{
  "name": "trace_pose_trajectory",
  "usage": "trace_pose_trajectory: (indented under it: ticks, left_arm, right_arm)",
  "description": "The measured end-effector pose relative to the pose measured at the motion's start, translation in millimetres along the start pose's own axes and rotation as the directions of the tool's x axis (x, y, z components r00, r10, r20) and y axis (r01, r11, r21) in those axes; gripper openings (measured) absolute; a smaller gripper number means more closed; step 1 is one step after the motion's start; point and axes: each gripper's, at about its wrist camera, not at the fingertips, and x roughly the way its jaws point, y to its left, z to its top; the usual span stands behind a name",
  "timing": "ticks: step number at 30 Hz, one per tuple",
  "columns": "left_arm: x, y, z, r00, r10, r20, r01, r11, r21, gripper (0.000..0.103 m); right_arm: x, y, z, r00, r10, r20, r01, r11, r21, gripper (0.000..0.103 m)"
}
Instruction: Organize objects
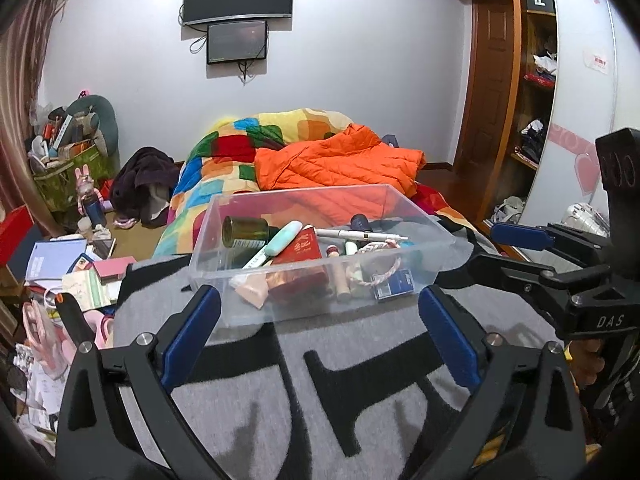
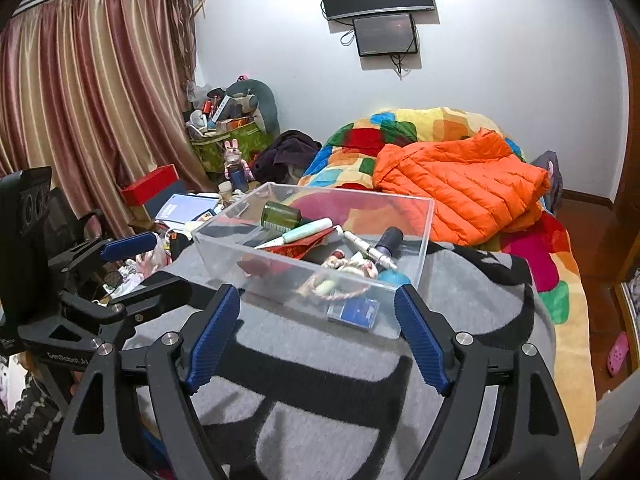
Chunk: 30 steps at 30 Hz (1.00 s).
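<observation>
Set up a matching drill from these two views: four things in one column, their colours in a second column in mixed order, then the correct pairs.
Things:
1. puffer jacket on the bed
2. bottle lying in the clear bin
3. small box at the bin's near wall
4. slim tube resting across the bottle

Colours:
A. dark green
B. mint
C. orange
D. blue

Pairs: 1-C, 2-A, 3-D, 4-B

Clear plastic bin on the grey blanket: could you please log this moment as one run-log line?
left gripper: jaws open, empty | right gripper: jaws open, empty | clear plastic bin: on grey blanket, filled, untouched
</observation>
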Motion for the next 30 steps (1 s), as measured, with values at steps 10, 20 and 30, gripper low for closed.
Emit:
trace_pose_trajectory:
  ticks: [10,20,30]
  left_arm:
    - [1.3,3.5,-2.5,1.000,-0.011,-0.007,0.011,0.999,-0.030,0.100]
    - [2.8,2.9,-2.1,1.000,-0.009,-0.012,0.009,0.999,-0.032,0.100]
    - [0.3,1.2,-1.7,1.000,-0.006,-0.001,0.006,1.000,-0.028,0.100]
  right_arm:
    - [0.0,1.7,-3.5,1.000,-0.004,-0.003,0.004,1.000,0.006,0.078]
    - [0.3,2.5,-3.8,1.000,-0.002,-0.004,0.002,1.000,0.004,0.078]
    - [0.5,4.2,-3.4,1.000,-0.001,-0.003,0.001,1.000,0.003,0.079]
